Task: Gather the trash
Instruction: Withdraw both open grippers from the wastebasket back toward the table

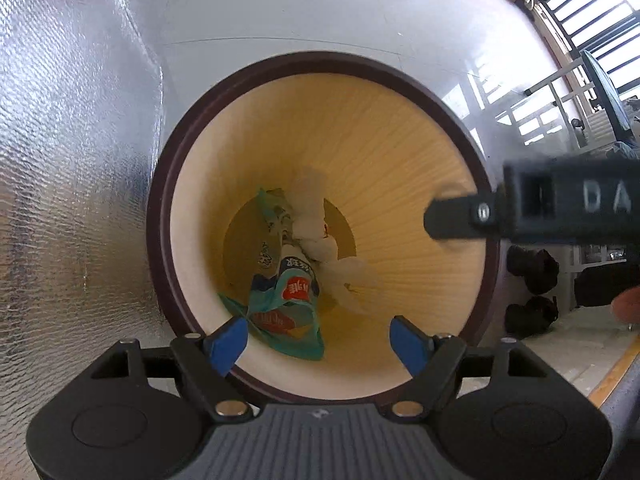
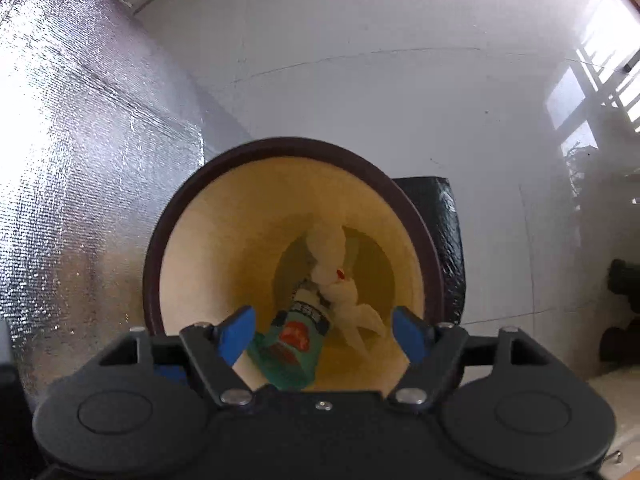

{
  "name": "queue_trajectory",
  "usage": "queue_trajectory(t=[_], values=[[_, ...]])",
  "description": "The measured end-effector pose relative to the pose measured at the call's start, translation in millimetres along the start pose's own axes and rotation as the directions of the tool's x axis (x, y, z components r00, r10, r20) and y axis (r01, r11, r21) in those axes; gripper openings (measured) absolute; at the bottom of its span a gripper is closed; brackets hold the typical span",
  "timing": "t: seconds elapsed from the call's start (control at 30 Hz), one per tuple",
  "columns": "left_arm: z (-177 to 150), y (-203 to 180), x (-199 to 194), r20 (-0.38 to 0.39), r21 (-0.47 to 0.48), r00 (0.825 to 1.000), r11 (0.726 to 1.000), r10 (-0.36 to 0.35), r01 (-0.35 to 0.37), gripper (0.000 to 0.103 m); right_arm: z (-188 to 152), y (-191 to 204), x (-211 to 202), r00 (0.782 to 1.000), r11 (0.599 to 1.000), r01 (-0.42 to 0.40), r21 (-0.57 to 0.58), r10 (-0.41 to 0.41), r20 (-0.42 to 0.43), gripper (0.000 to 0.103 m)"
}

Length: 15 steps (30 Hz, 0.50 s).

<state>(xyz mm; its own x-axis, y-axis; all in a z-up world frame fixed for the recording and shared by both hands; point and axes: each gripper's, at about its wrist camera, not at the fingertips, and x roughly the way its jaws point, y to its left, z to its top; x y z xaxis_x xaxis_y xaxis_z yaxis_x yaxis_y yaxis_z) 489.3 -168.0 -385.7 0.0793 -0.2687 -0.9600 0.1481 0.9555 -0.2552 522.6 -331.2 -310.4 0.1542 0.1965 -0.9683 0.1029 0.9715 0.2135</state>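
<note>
I look straight down into a round bin [image 1: 160,200] with a dark brown rim and a wood-grain inner wall. At its bottom lie a teal snack wrapper [image 1: 288,300] with a red label and crumpled white tissue [image 1: 312,224]. My left gripper [image 1: 320,340] hangs over the bin's near rim, open, with nothing between its blue pads. A black finger [image 1: 452,220] of the other gripper reaches in over the right rim. In the right wrist view the same bin [image 2: 156,248], wrapper [image 2: 292,344] and tissue [image 2: 332,264] show below my right gripper [image 2: 324,334], which is open and holds nothing.
A silver foil-textured sheet [image 1: 60,160] covers the floor left of the bin. White floor [image 1: 300,12] lies beyond it. A black padded thing [image 2: 444,232] stands against the bin's right side. Dark shoes or bags [image 1: 532,268] sit further right.
</note>
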Motion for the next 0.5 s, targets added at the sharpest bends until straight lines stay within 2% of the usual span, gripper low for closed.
queue_trajectory(t=[0.17, 0.5], values=[[0.8, -11.7, -11.4, 0.019, 0.019, 1.0, 1.0, 0.005, -0.005, 0.078, -13.3, -8.6, -12.5, 1.0, 1.0, 0.001, 0.01, -0.001, 0.021, 0.076], [-4.5, -18.6, -53.6, 0.082, 0.03, 0.996, 0.999, 0.035, -0.038, 0.079, -32.1, -13.3, -60.2, 0.99, 1.0, -0.003, -0.011, 0.004, 0.138, 0.079]])
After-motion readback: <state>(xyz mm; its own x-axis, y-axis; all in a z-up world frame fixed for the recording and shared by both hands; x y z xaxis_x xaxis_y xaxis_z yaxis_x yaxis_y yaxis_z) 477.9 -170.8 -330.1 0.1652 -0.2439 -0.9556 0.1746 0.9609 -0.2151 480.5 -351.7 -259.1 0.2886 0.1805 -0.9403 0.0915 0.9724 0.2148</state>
